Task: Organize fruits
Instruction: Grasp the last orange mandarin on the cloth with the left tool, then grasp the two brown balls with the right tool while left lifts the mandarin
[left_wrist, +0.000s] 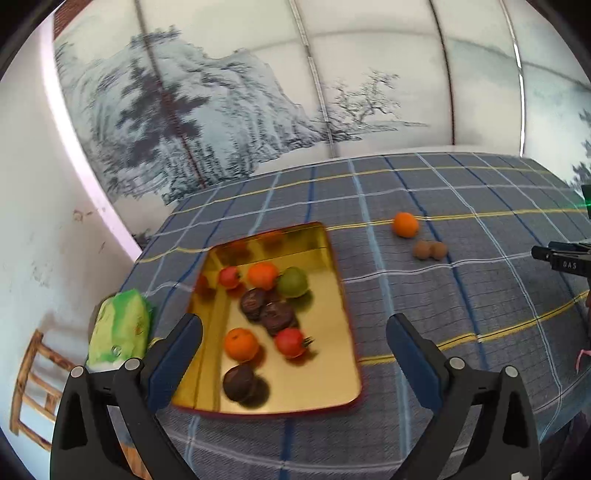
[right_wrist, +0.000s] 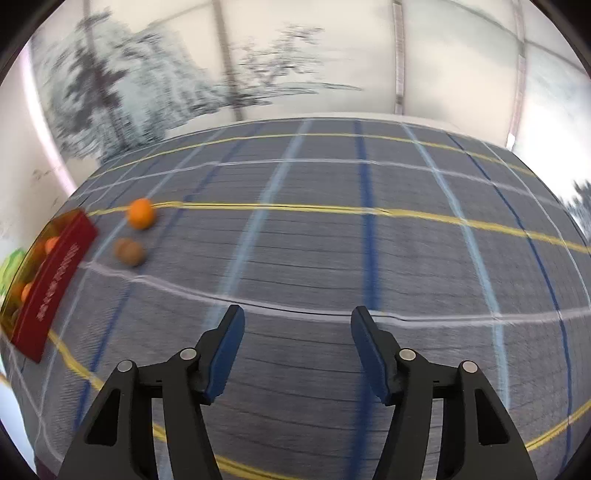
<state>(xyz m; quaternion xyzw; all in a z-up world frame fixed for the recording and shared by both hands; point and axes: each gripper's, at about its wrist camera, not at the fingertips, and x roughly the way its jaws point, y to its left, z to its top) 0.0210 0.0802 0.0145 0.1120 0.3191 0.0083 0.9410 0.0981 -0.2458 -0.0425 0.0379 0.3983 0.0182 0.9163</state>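
Grippers (left_wrist: 293, 328) (right_wrist: 297, 321) down-tilted, jaws apart.

place: I think a home room | why: checked tablecloth (left_wrist: 424, 295) on table | 11 o'clock: big mountain painting (left_wrist: 207, 110) on wall | 8 o'clock: wooden chair (left_wrist: 33, 384)

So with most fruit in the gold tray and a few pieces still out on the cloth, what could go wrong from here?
1. The loose orange and the two small brown fruits are round and could roll on the checked cloth if nudged.
2. The tray is already crowded, so another piece dropped in may knock fruit around.
3. Both views are blurred, so the open right gripper could misjudge its approach.
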